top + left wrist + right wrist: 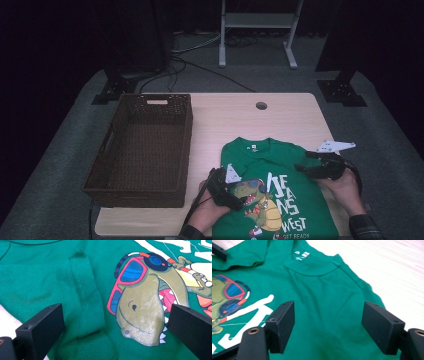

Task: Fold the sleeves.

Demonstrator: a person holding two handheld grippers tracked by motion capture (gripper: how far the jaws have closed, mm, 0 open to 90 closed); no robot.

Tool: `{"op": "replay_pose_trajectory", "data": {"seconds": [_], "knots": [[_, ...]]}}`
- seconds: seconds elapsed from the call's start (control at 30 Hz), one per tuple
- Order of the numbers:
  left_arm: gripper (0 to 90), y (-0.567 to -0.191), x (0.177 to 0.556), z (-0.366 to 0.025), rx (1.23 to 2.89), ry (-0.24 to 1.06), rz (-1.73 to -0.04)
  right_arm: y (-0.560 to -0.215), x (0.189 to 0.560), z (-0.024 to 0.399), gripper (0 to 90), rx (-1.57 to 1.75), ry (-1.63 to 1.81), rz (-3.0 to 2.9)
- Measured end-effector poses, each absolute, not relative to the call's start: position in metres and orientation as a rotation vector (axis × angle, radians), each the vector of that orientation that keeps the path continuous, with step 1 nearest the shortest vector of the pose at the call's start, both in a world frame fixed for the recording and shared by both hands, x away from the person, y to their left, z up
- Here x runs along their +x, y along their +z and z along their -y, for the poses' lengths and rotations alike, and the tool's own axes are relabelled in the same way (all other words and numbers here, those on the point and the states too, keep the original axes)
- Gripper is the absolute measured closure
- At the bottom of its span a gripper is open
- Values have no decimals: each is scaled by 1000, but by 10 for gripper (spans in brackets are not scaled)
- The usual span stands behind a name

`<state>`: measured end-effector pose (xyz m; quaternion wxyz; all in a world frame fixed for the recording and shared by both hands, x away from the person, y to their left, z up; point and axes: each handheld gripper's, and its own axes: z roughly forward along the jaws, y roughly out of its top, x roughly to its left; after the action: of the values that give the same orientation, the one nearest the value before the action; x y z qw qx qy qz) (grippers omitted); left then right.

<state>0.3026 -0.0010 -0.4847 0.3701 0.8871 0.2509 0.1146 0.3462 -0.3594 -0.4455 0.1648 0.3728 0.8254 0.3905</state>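
Note:
A green T-shirt [287,162] lies face up at the table's near right, with a sunglasses-wearing dinosaur print [261,199] and white lettering. My left gripper [241,200] hovers at the shirt's left side, open; in the left gripper view its jaws [115,312] straddle the folded-in sleeve [82,297] and the dinosaur's head [142,315]. My right gripper [303,161] stands open over the shirt's right shoulder. In the right gripper view it [328,307] frames plain green fabric [324,295] below the collar, with nothing pinched.
A dark brown wicker basket [186,145] stands on the left half of the light wooden table [225,117]. A cable hole [261,105] sits near the table's far edge. A white frame [257,22] and dark stands rest on the grey floor beyond.

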Motion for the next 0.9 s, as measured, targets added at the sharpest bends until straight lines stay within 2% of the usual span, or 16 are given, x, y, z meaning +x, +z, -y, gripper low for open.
{"op": "replay_pose_trajectory", "data": {"seconds": [0.53,0.9], "knots": [[0,-485,303,1,2276,294,-644,-448,360,383,434,1137,1076,-2292],[0,-485,303,1,2276,294,-643,-451,368,398,467,1184,1048,-2247]]}}
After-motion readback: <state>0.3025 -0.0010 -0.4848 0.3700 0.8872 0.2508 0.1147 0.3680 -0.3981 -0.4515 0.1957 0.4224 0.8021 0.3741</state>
